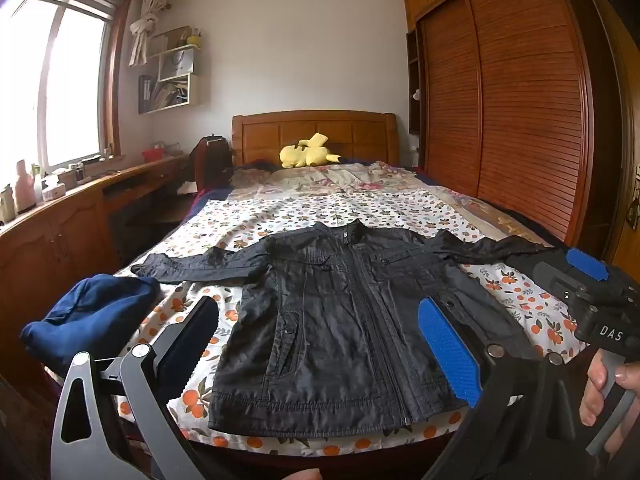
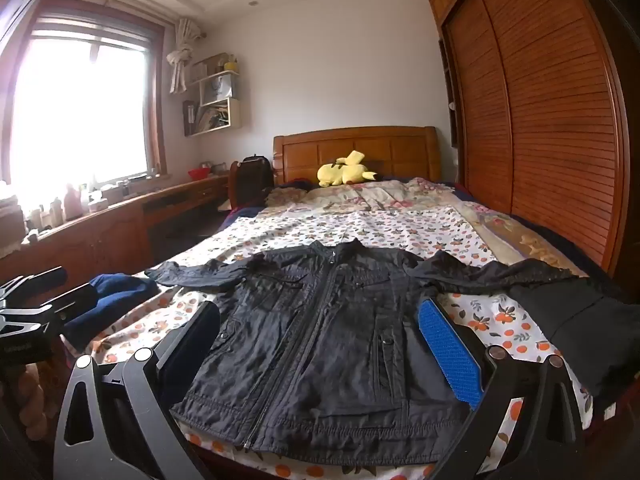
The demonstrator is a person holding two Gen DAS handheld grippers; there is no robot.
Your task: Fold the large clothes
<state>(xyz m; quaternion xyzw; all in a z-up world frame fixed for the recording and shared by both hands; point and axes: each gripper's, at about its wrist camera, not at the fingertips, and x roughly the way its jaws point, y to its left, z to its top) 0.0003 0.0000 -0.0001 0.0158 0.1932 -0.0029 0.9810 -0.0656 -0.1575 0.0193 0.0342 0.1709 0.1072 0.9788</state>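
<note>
A black zip jacket [image 1: 340,320] lies flat, front up, on the bed, sleeves spread to both sides; it also shows in the right wrist view [image 2: 320,340]. My left gripper [image 1: 320,320] is open and empty, held above the jacket's hem near the foot of the bed. My right gripper [image 2: 320,320] is open and empty, also above the hem. The right gripper shows at the right edge of the left wrist view [image 1: 588,284]. The left gripper shows at the left edge of the right wrist view [image 2: 36,304].
A blue garment [image 1: 92,316] lies bunched at the bed's left edge. A dark garment [image 2: 580,328] lies at the right edge over the sleeve end. A yellow plush toy [image 1: 306,152] sits by the headboard. A wardrobe [image 1: 520,100] stands right, a desk [image 1: 80,208] left.
</note>
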